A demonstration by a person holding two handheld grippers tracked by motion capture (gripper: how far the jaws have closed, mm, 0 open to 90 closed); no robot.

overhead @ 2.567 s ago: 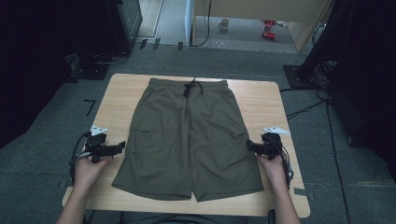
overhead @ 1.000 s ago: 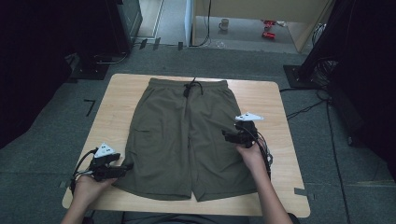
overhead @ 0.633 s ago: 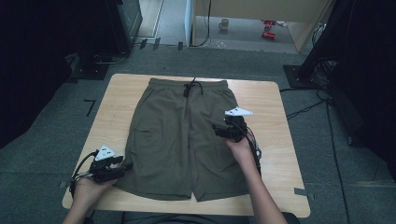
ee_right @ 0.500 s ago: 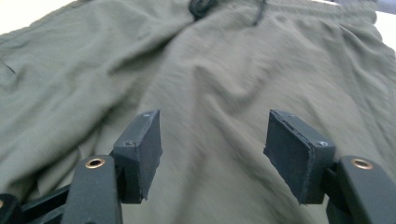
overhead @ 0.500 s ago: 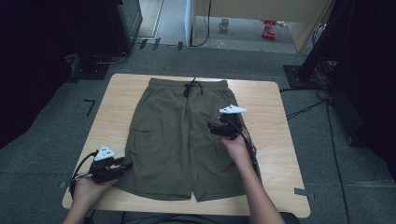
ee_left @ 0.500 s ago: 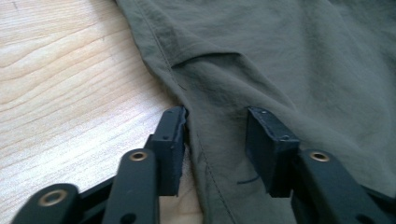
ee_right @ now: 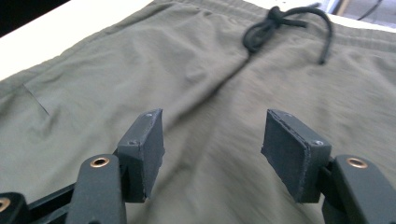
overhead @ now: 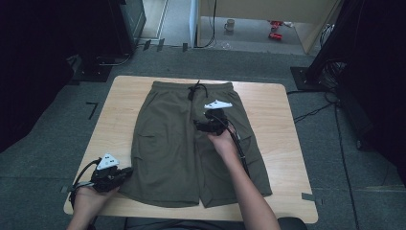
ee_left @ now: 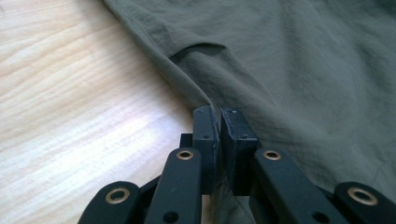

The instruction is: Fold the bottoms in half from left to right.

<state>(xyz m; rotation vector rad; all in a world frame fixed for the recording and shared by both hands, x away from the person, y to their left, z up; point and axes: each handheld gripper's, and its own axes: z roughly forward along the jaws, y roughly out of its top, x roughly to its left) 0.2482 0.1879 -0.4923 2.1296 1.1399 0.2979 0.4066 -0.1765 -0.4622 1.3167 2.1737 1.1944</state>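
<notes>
Olive-green shorts (overhead: 167, 139) lie flat on the wooden table (overhead: 282, 143), waistband far, legs toward me. A black drawstring (overhead: 194, 90) is knotted at the waistband. My left gripper (overhead: 128, 171) sits at the near left hem corner. Its jaws have just been closing and now pinch the fabric edge (ee_left: 205, 100), as the left gripper view (ee_left: 219, 112) shows. My right gripper (overhead: 197, 125) hovers over the middle of the shorts, below the drawstring (ee_right: 275, 23). It stands open (ee_right: 212, 126), with only cloth (ee_right: 201, 84) beneath it and nothing between the pads.
Bare wood borders the shorts on both sides. Grey floor surrounds the table, with dark equipment stands (overhead: 129, 24) at the back left and right. Cables (overhead: 311, 112) run on the floor at the right. A mug (overhead: 230, 24) stands far behind.
My right gripper has travelled left from the shorts' right side to their middle. The left gripper stayed at the hem corner and shut on the fabric.
</notes>
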